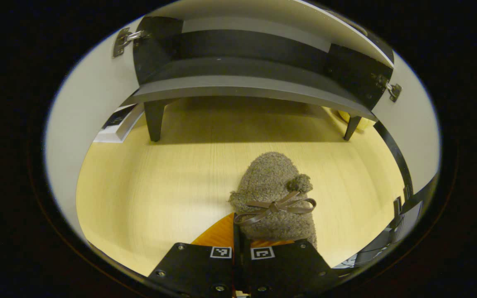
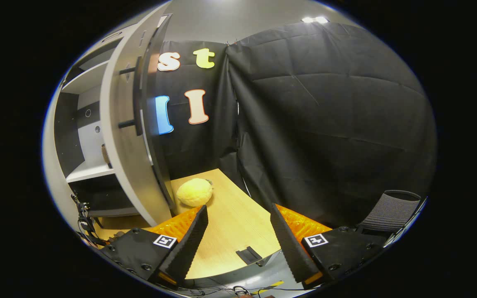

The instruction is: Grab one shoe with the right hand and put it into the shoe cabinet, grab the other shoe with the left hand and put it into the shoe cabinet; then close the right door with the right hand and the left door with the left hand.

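Left gripper view: my left gripper has its fingers drawn together on the heel end of a fuzzy grey-brown slipper, which carries a thin brown bow across its top and a small pom-pom just beside it. Slipper's toe points toward the shoe cabinet; its sole is over the pale wood-grain floor, whether touching or raised I can't tell. Cabinet stands on short dark legs; both doors hang open, left door and right door, each w/ a metal hinge at the inner edge. Dark shelf interior; no shoe discernible inside from this angle. Square black-and-white marker tags sit on both finger mounts; no readable text on them.

Right gripper view: my right gripper has fingers spread wide, nothing between them. It faces the black cloth wall, w/ the cabinet's open right door edge-on at left, bar handle on its face. A fluffy yellow item lies on the floor just beside the door's lower edge; too blurred to ID. Corner of a ribbed grey chair at lower right.
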Motion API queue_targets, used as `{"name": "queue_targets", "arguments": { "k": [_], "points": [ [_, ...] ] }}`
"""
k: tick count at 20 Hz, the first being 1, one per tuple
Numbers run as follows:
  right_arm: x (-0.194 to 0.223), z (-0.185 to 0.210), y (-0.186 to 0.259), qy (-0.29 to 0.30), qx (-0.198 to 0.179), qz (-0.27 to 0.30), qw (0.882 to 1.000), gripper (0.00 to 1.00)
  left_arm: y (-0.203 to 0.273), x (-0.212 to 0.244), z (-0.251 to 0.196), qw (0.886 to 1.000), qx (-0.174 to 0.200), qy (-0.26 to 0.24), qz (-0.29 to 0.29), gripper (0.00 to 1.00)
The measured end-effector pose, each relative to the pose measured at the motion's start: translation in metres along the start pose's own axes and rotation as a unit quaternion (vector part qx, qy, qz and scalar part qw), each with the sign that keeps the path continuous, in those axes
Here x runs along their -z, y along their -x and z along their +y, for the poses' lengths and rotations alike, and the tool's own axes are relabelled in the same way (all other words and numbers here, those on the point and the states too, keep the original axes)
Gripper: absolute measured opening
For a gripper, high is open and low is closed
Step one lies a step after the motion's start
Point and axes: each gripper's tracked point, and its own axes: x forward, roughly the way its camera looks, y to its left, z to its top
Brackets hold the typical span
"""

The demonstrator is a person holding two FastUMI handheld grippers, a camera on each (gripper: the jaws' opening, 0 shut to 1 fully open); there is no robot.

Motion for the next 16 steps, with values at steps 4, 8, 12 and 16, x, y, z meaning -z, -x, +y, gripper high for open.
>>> {"name": "queue_targets", "arguments": {
  "k": [4, 8, 12, 16],
  "points": [
    [-0.004, -0.01, -0.034, -0.018, -0.016, 0.006, 1.0, 0.96, 0.057, -0.021, 0.03, 0.999, 0.001, 0.026, -0.038, 0.02],
    [-0.011, -0.016, -0.065, -0.017, -0.041, 0.006, 0.999, 0.96, 0.126, -0.053, 0.062, 0.994, -0.012, 0.033, -0.102, 0.02],
    [-0.017, -0.01, -0.099, -0.01, -0.073, 0.002, 0.997, 0.96, 0.195, -0.082, 0.083, 0.985, -0.028, 0.02, -0.171, 0.02],
    [-0.016, -0.007, -0.122, -0.009, -0.088, 0.012, 0.996, 0.96, 0.238, -0.113, 0.084, 0.975, -0.044, -0.011, -0.217, 0.01]
  ]
}}
